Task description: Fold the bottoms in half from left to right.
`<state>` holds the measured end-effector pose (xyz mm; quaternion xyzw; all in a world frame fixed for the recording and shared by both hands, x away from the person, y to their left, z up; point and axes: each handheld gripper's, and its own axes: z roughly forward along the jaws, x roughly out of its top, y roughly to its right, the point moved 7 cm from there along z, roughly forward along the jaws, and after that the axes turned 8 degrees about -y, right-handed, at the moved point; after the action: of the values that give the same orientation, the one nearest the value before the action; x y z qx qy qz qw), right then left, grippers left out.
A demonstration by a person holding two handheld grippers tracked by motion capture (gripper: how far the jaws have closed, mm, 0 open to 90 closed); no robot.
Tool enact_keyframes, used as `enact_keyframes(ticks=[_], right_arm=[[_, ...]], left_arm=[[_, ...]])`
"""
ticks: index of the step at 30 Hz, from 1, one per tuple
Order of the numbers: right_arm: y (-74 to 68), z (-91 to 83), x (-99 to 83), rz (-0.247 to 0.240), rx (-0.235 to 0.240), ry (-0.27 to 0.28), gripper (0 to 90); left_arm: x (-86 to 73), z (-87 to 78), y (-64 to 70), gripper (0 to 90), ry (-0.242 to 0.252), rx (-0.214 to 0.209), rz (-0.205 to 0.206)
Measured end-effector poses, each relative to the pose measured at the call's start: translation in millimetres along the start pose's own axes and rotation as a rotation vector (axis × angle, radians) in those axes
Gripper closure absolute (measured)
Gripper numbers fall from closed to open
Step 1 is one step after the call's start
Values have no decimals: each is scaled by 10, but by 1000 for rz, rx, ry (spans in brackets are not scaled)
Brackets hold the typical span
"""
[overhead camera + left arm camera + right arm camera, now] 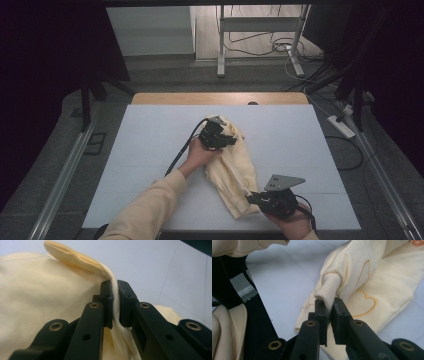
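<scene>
We see a pale yellow, soft cotton sweatshirt lying crumpled in the middle of the white-topped table, stretched from the centre toward the near right edge. Our left tongs sit at the far end of the garment, and in the left gripper view their two black jaws are clamped on a thin fold of the yellow fabric, which runs up between the pads and opens into a folded hem above them. Our right tongs are at the near end of the garment, close to the table's front edge; in the right gripper view their jaws pinch the ribbed knit cuff of a sleeve, which stands up out of the pads. Just beside that cuff the cloth carries orange outlined heart shapes stitched on the yellow. The left hand grips its tool just at the edge of the garment, its cream sleeve coming in from the bottom, and the right hand holds its tool at the table's near edge. A grey three-cornered plate tops the right tool
</scene>
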<state>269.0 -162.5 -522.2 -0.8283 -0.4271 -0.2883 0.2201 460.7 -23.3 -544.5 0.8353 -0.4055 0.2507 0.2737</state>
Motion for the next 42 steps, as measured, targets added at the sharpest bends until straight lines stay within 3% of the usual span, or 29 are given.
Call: enact_keyframes(ticks=[15, 18, 21, 23, 27, 31, 37, 40, 42], right_arm=[[55, 18, -53, 18, -4, -25, 827], [68, 26, -67, 21, -8, -35, 824], [86, 28, -78, 23, -12, -39, 809], [106, 32, -90, 27, -16, -42, 769], [161, 21, -87, 35, -27, -48, 502], [251, -68, -27, 66, -64, -15, 371], [362, -133, 33, 68, -70, 19, 365], [417, -118, 54, 73, -71, 25, 376], [440, -105, 74, 68, -49, 22, 404]], left_arm=[[-25, 98, 9, 782, -17, 0, 3], [-2, 67, 27, 734, 9, 5, 28], [39, 6, 46, 620, 41, 20, 31], [53, -37, 46, 558, 52, 31, 26], [53, -130, 25, 456, 66, 42, 16], [9, -238, 5, 414, 52, 57, 15], [-93, -399, -14, 356, 70, 85, 6], [-166, -485, -20, 348, 59, 121, 22], [-217, -557, -25, 348, 69, 140, 25]])
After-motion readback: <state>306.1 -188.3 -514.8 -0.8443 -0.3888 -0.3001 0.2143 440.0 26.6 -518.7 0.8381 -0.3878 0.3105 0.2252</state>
